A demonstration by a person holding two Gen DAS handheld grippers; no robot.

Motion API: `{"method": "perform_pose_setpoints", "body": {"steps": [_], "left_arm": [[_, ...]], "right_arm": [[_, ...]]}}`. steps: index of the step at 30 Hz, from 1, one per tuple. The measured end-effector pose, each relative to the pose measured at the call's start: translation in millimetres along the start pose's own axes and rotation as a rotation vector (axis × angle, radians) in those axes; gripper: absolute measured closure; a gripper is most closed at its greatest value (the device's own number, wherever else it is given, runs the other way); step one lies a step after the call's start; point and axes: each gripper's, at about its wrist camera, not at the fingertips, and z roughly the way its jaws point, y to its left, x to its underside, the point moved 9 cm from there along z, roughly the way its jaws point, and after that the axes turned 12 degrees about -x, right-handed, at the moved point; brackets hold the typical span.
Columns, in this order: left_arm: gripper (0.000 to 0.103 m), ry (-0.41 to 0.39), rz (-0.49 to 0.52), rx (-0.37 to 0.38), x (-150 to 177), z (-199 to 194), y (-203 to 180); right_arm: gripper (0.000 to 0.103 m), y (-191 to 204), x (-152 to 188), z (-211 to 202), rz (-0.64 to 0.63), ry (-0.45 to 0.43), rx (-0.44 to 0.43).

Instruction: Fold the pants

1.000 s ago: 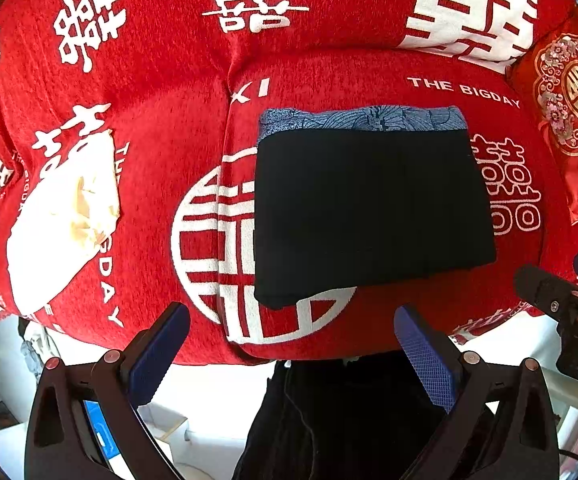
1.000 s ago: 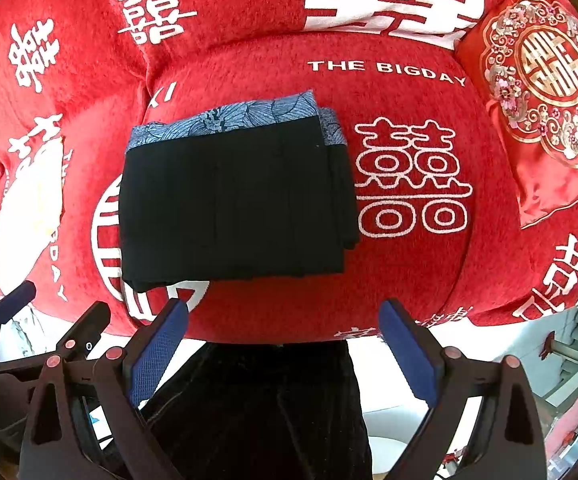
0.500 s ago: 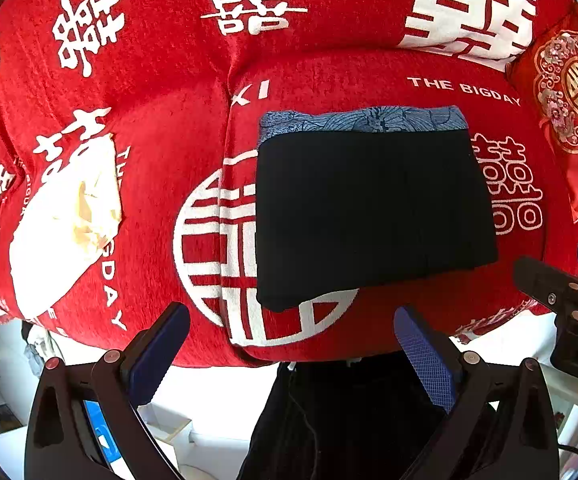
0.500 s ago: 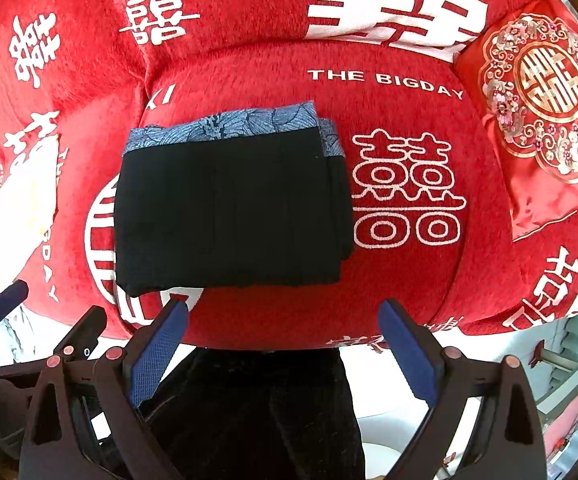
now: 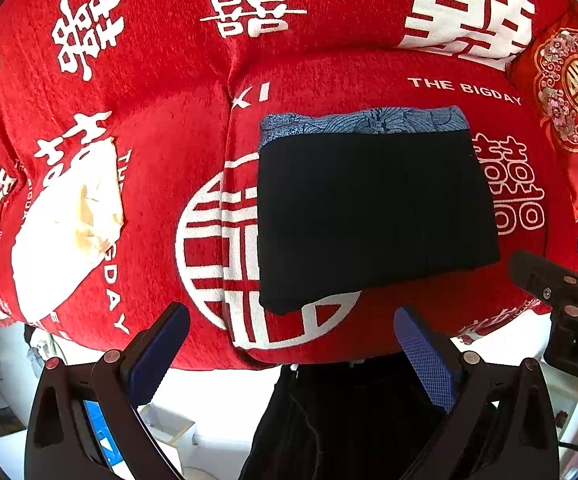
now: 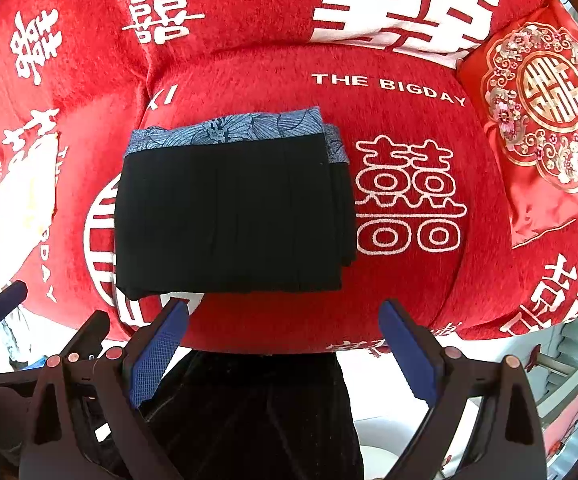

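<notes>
The black pants [image 5: 373, 216] lie folded into a flat rectangle on the red sofa seat [image 5: 321, 336], with a blue patterned waistband [image 5: 365, 122] showing along the far edge. They also show in the right wrist view [image 6: 229, 220]. My left gripper [image 5: 289, 352] is open and empty, held off the seat's front edge, short of the pants. My right gripper [image 6: 281, 344] is open and empty, also in front of the seat edge. The right gripper's fingers [image 5: 549, 280] show at the right of the left wrist view.
A cream cloth [image 5: 65, 232] lies on the left seat cushion. A red embroidered pillow [image 6: 541, 120] leans at the right of the sofa. The sofa back [image 5: 249, 20] rises behind. The person's dark trousers [image 6: 257, 420] and a white floor show below.
Both grippers have drifted slightly back and up from the sofa. The folded pants have not moved.
</notes>
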Motion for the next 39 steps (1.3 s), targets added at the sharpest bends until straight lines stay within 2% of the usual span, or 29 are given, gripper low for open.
{"method": "perform_pose_setpoints", "body": {"steps": [39], "left_arm": [[0.000,-0.012,0.011,-0.001,-6.0,0.7,-3.2]], "right_arm": [[0.006,7.5,-3.4,5.3,-0.019,0.010,0.006]]}}
